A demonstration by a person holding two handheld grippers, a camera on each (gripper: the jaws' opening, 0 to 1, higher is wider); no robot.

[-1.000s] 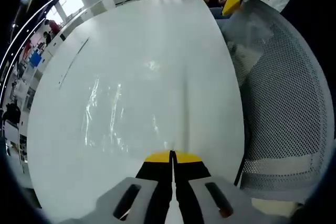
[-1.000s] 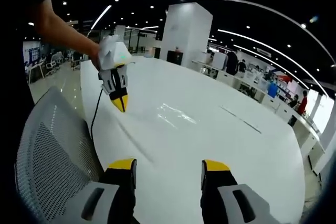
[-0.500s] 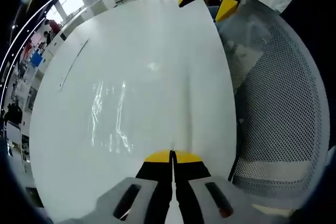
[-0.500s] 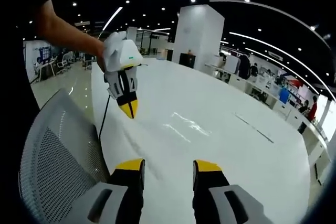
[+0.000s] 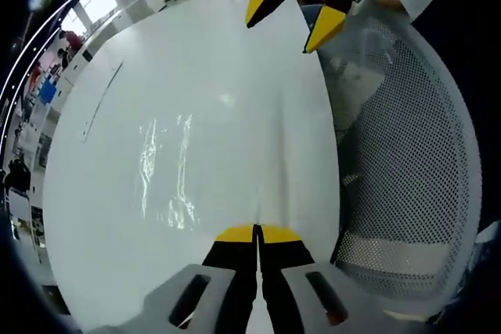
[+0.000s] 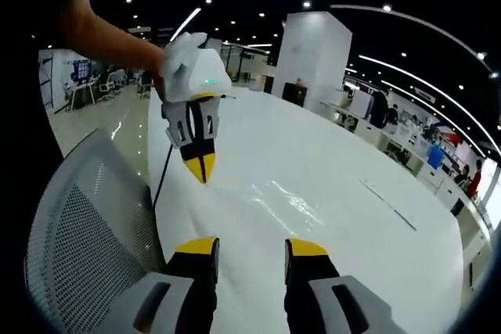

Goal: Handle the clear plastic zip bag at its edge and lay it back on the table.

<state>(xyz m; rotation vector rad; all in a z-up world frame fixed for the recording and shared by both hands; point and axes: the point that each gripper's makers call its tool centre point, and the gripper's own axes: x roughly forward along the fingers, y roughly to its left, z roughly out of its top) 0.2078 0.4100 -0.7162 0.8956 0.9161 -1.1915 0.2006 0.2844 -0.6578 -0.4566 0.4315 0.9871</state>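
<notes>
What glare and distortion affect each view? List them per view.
Left gripper view: white streaks of glare pick out the clear zip bag lying on the table; fisheye bends the table edge and mesh chair. Right gripper view: ceiling lights curve into arcs, the bag shows as faint sheen.

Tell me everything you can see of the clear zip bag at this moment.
The zip bag is thin, clear plastic, seen mostly as glossy creases and glints. It lies flat on the white table, near the edge by the mesh chair. No zip strip can be made out. Neither gripper touches it: the left gripper is shut and empty beside it, the right gripper open, apart from it.
</notes>
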